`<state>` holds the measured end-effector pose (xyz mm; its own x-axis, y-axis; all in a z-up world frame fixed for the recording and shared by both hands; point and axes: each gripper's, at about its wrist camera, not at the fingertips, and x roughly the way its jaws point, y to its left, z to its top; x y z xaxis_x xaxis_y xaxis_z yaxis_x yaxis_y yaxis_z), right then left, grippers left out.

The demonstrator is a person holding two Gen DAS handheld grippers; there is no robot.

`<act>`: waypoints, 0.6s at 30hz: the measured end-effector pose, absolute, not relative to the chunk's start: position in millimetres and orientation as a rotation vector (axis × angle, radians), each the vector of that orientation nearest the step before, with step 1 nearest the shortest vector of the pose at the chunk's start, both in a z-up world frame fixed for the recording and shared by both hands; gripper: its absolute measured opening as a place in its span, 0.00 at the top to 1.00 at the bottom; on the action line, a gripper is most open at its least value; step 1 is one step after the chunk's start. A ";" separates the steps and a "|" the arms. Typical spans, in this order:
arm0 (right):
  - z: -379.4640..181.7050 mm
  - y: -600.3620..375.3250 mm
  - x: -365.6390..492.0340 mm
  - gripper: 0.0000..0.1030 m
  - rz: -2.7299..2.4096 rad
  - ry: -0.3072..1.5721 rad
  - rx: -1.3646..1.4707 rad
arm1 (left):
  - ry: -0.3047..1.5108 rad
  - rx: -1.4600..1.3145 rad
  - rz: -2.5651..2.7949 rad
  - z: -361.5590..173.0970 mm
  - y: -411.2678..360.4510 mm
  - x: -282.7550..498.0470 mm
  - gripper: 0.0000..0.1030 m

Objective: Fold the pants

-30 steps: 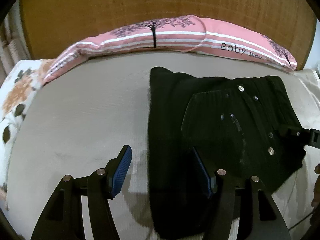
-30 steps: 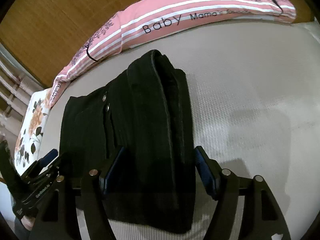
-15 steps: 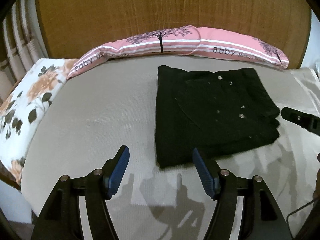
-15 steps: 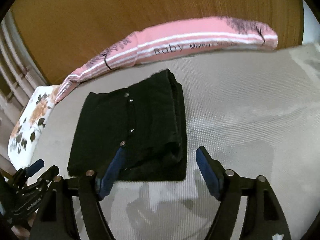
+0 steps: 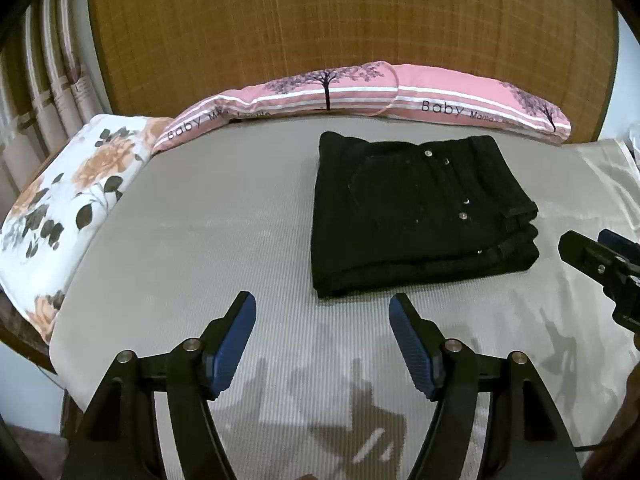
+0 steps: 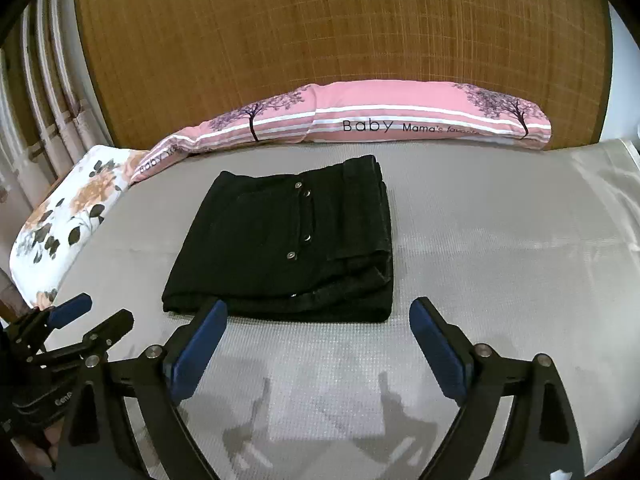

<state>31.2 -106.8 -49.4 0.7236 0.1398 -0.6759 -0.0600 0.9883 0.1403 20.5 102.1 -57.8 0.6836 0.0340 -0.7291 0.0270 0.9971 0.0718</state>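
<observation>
Black pants (image 5: 420,216) with silver studs, folded on a plain grey bed (image 5: 200,248) ahead of blue-padded black fingers (image 5: 236,340). Beyond, a pink pillow (image 6: 360,124) with white stripes, purple trees and dark lettering. Off to the left, a white pillow (image 5: 68,192) with orange flowers and dark leaves.
</observation>
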 end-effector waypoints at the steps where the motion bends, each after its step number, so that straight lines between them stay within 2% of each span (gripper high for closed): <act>1: -50.4 -104.9 29.8 0.08 0.107 0.758 0.106 | 0.819 0.081 0.004 -58.8 101.2 18.9 0.32; 18: -65.3 -91.9 22.3 0.06 0.071 0.808 0.073 | 0.844 0.091 -0.010 -70.2 97.2 14.1 0.32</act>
<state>22.3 -91.9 -65.3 0.6891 0.0908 -0.7189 -0.0353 0.9951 0.0919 14.1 97.2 -70.2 0.6650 0.0275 -0.7464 0.0450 0.9960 0.0768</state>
